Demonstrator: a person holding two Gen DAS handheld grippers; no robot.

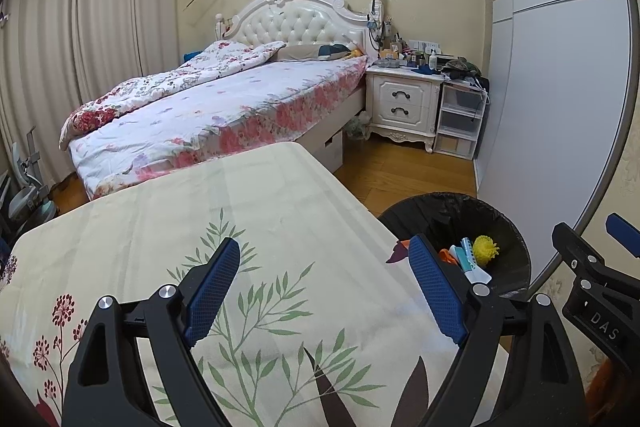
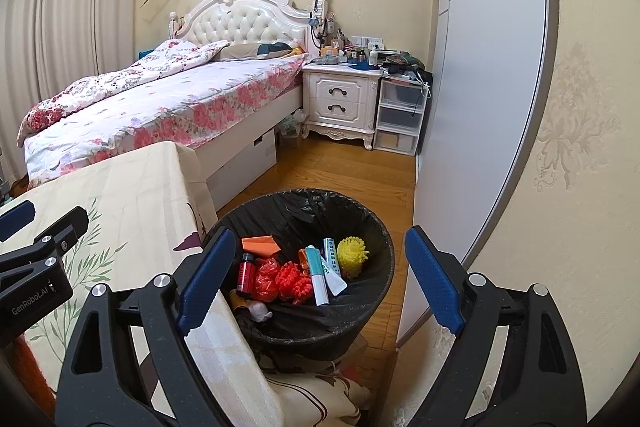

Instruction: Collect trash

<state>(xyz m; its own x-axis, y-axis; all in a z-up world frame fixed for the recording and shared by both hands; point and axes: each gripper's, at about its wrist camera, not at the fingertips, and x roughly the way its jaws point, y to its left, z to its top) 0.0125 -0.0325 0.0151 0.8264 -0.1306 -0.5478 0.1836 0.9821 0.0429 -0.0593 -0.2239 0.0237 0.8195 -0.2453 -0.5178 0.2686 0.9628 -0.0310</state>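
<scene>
Both hand-held grippers, left (image 1: pixel 324 287) and right (image 2: pixel 316 279), are spread wide and hold nothing. Left is above the bench (image 1: pixel 160 211). Right is above the trash bin (image 2: pixel 376 227), which contains trash.

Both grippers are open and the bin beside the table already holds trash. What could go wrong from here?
1. The trash bin stands close against the table edge, so the right gripper, hanging open over it, might knock it.
2. The tablecloth drapes loosely; the left gripper might snag it.
</scene>
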